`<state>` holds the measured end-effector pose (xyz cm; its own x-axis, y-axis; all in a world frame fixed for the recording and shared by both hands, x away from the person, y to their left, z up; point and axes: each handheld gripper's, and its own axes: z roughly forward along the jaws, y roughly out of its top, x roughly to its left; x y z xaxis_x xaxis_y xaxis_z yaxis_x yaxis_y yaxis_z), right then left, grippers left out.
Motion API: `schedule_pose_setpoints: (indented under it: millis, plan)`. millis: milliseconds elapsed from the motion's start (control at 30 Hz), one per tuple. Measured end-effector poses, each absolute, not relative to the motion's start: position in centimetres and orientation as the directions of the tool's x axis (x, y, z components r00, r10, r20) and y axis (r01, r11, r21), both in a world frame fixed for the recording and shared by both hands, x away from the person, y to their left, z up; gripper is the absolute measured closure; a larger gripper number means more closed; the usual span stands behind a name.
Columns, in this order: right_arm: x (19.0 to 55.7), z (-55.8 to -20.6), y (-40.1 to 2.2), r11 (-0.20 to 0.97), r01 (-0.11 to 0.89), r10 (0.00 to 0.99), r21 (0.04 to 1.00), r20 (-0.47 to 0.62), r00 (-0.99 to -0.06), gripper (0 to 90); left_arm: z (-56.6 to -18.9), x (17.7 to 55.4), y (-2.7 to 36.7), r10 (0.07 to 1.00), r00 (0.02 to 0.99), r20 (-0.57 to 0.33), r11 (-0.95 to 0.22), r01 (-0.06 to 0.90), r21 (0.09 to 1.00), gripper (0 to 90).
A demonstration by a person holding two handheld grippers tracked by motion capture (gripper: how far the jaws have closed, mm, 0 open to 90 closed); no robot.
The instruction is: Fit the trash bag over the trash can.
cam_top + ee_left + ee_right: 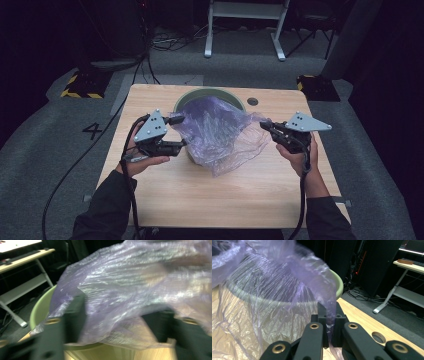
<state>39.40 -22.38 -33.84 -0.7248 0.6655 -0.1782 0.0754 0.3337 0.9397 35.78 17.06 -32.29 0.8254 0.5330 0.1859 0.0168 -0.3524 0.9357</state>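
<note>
Purple plastic bag (220, 132) draped over green bin (207, 93), right gripper (266, 125) pinching its right edge, left gripper (178, 131) spread with the left edge loose between its jaws.

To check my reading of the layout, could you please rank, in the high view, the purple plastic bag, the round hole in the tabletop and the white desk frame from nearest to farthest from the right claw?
1. Purple plastic bag: pinched in the right claw.
2. Round hole: on the tabletop, just beyond the claw.
3. White desk frame: on the floor, far past the table.
</note>
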Motion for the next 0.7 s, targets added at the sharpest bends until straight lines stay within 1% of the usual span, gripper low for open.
schedule_pose_setpoints:
  millis: [67, 133, 333, 467, 567, 633, 700]
  plan:
    - [39.3, -33.7, -22.3, 0.340, 0.070, 0.667, 0.938, -0.188, -0.721, 89.8, -32.2, 35.2, 17.2, 0.536, 0.824, 0.181, -0.336, 0.012, 0.942, 19.8]
    - [39.1, -33.6, -22.1, 0.350, 0.065, 0.668, 0.935, -0.200, -0.717, 89.9, -32.1, 34.3, 17.3, 0.526, 0.829, 0.187, -0.331, -0.003, 0.944, 16.4]
    - [38.8, -33.2, -21.6, 0.368, 0.057, 0.672, 0.928, -0.223, -0.707, 90.0, -31.8, 31.7, 17.1, 0.478, 0.847, 0.232, -0.373, -0.043, 0.927, 15.6]
    - [38.7, -33.1, -21.4, 0.380, 0.059, 0.679, 0.923, -0.236, -0.695, 90.0, -31.7, 30.3, 17.3, 0.445, 0.862, 0.242, -0.390, -0.057, 0.919, 15.8]
    - [38.7, -33.0, -21.3, 0.387, 0.058, 0.682, 0.920, -0.243, -0.690, 90.0, -31.8, 29.6, 17.0, 0.426, 0.878, 0.219, -0.381, -0.045, 0.923, 15.6]
    - [38.7, -33.0, -21.2, 0.388, 0.059, 0.683, 0.920, -0.244, -0.688, 90.0, -32.0, 29.1, 16.5, 0.418, 0.877, 0.237, -0.397, -0.058, 0.916, 15.6]
    - [38.6, -32.9, -21.2, 0.393, 0.058, 0.684, 0.918, -0.249, -0.685, 90.0, -32.0, 28.9, 15.9, 0.400, 0.888, 0.229, -0.398, -0.057, 0.916, 15.6]
